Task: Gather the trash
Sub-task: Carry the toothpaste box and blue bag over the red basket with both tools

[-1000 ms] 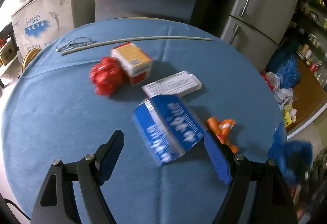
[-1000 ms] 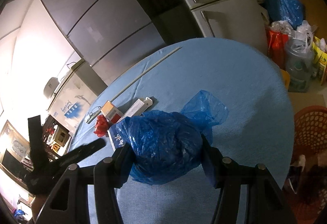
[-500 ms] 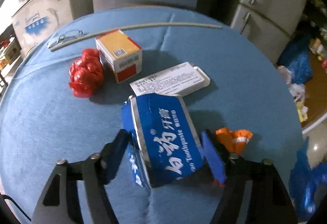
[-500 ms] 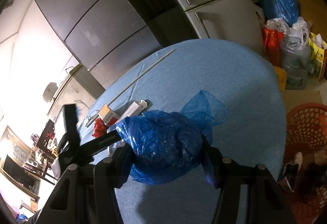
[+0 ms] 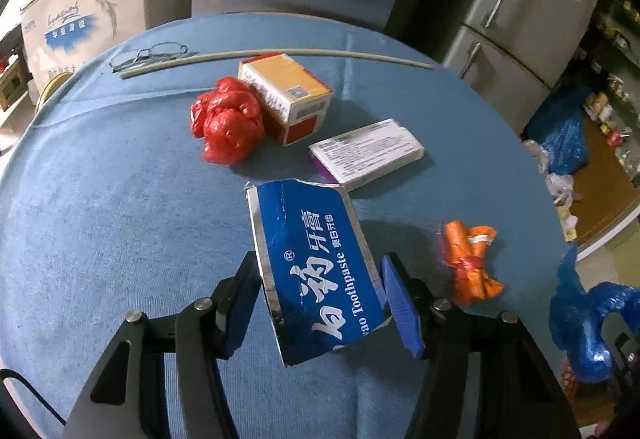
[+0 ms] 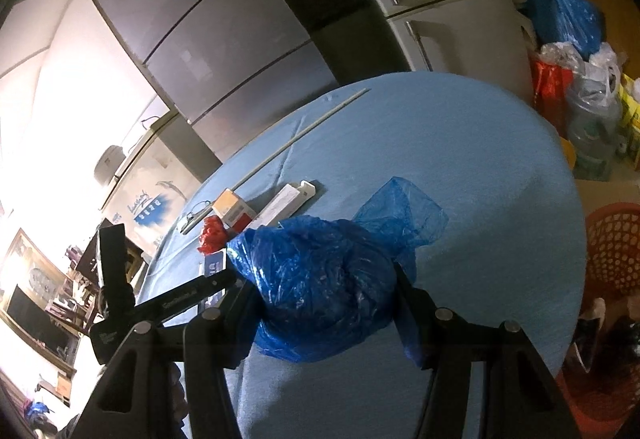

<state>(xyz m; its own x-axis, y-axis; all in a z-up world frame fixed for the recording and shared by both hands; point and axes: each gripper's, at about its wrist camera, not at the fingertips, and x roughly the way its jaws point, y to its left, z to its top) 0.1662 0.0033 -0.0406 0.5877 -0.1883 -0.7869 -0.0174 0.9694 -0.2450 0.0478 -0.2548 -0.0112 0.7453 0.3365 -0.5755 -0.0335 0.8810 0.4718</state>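
The left gripper (image 5: 322,299) is closing its fingers (image 5: 240,303) around a torn blue toothpaste box (image 5: 316,271). The box is lying between them on the round blue surface (image 5: 120,219); the left finger is touching its silver edge, while a thin gap is showing at the right finger, so the grip is not yet firm.

Taking the toothpaste box as the landmark: a flat white carton (image 5: 366,153) is lying just beyond its far end, nearly touching the torn flap. Farther beyond are sitting an orange-topped box (image 5: 286,95) and a crumpled red bag (image 5: 226,123), touching each other. To the right of the toothpaste box an orange wrapper (image 5: 470,263) is lying near the rim. At the far edge a long pale rod (image 5: 276,55) is stretching across the surface, with a pair of eyeglasses (image 5: 150,53) beside its left end.

The right gripper (image 6: 324,295) is holding a bulging blue plastic bag (image 6: 320,279), its fingers (image 6: 406,299) partly open and pressing into both sides of the bag, over the surface on the right of the toothpaste box.
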